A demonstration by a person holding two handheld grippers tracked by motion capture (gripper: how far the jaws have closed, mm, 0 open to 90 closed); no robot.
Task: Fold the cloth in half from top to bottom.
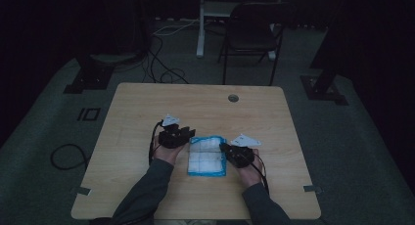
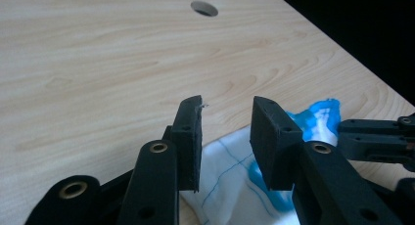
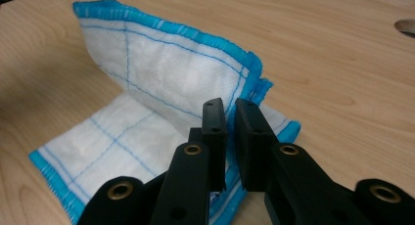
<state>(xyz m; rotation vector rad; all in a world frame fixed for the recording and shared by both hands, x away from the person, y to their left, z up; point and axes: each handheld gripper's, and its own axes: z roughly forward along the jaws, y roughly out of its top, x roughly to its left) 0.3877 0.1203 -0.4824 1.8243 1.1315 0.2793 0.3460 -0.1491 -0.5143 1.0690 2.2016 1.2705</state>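
Left gripper (image 1: pixel 182 137) is sitting at nine o'clock, jaws standing apart, pointing toward three o'clock. Right gripper (image 1: pixel 226 149) is sitting at three o'clock, jaws nearly closed, a narrow gap showing. Both forearms are entering from six o'clock.

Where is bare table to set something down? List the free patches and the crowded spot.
Free: the far half of the table, between the cloth and the far edge, apart from the round hole; the left strip outside the left gripper; the right strip outside the right gripper. Crowded: the near middle, where both grippers flank the cloth.
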